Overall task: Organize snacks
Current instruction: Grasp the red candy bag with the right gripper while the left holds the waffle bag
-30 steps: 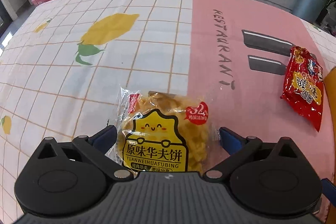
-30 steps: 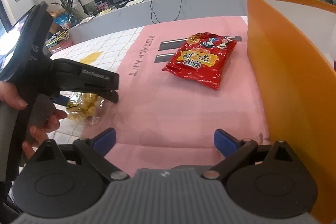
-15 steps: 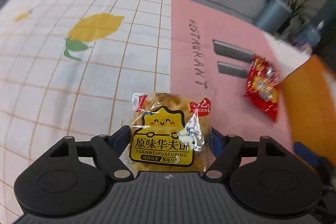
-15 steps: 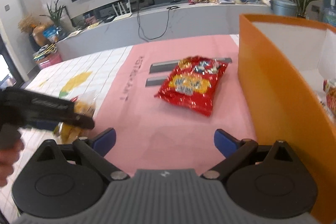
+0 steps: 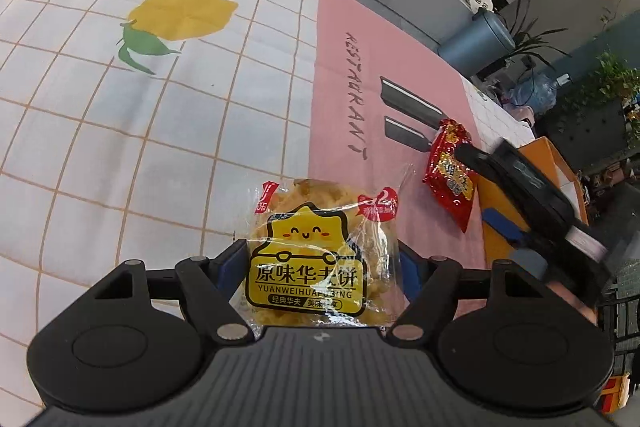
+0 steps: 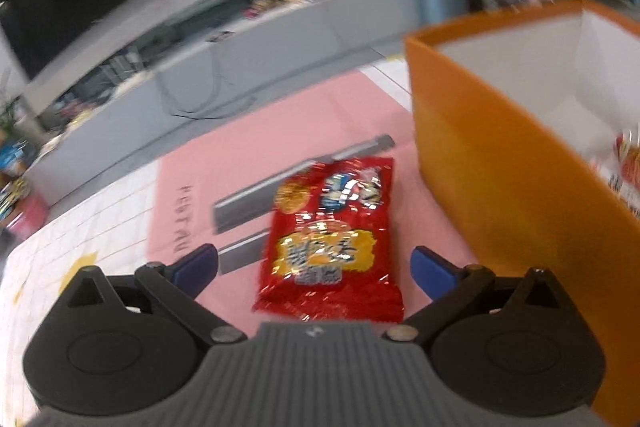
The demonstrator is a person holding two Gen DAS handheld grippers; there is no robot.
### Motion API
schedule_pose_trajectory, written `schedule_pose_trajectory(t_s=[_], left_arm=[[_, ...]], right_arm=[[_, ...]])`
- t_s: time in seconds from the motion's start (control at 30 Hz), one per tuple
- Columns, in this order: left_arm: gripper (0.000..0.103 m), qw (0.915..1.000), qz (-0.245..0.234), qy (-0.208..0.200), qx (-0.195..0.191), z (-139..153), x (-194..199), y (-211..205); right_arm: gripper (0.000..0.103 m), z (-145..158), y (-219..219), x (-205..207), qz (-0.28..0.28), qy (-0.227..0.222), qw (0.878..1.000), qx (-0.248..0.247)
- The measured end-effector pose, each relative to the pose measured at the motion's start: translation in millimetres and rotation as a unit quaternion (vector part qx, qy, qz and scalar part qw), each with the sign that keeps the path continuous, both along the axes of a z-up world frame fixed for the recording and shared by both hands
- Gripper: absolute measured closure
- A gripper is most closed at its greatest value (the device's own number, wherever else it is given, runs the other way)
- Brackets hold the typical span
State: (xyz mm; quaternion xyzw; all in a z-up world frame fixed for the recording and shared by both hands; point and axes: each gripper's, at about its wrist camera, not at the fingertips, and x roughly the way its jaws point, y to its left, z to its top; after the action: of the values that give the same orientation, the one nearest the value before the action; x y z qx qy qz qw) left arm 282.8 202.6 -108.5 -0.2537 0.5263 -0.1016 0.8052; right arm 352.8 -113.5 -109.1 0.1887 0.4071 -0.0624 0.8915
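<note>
Left tongs (image 5: 320, 259) clench the clear yellow-labelled waffle packet (image 5: 320, 247); released right tongs (image 6: 314, 265) straddle the crinkled red foil snack bag (image 6: 332, 239), long axis pointing ahead.

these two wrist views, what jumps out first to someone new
A yellow-labelled waffle pack sits clamped in the left gripper, above the lemon-print cloth. In the right wrist view a red snack bag lies on the pink mat between the open right gripper's fingers, beside a tall orange box.
</note>
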Motion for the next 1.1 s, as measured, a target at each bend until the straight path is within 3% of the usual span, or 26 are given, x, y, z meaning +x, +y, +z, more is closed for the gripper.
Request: schedule_pose_trajectory(t_s=[0.13,0.23,0.37,0.53,0.77,1.1], left_arm=[[0.018,0.9996,0.001,0.008,-0.026,-2.0,2.3,-1.1],[0.018,0.9996,0.002,0.017,-0.024,-7.2,5.7,-2.8],[0.018,0.9996,0.009,0.012,-0.024,-9.1,8.9,-0.3],[0.018,0.9991,0.027,0.014,-0.028,-9.6,13.9,6.6],[0.018,0.9993,0.029,0.008,-0.022,-9.8,14.8,5.5],[0.019,0.9993,0.022,-0.027,-0.008,-0.4,6.0,-1.3]], right_arm=[[0.003,-11.7,14.8,16.2,-0.006,0.011,0.999,-0.050],[0.003,-22.0,27.3,25.2,0.007,0.020,0.997,-0.073],[0.003,-30.2,33.1,29.6,-0.005,0.007,0.994,-0.109],[0.006,-36.0,40.2,28.0,0.019,-0.007,0.989,-0.144],[0.026,-33.8,33.5,12.2,0.040,-0.027,0.988,-0.148],[0.030,-27.5,33.4,-15.2,0.074,-0.032,0.989,-0.125]])
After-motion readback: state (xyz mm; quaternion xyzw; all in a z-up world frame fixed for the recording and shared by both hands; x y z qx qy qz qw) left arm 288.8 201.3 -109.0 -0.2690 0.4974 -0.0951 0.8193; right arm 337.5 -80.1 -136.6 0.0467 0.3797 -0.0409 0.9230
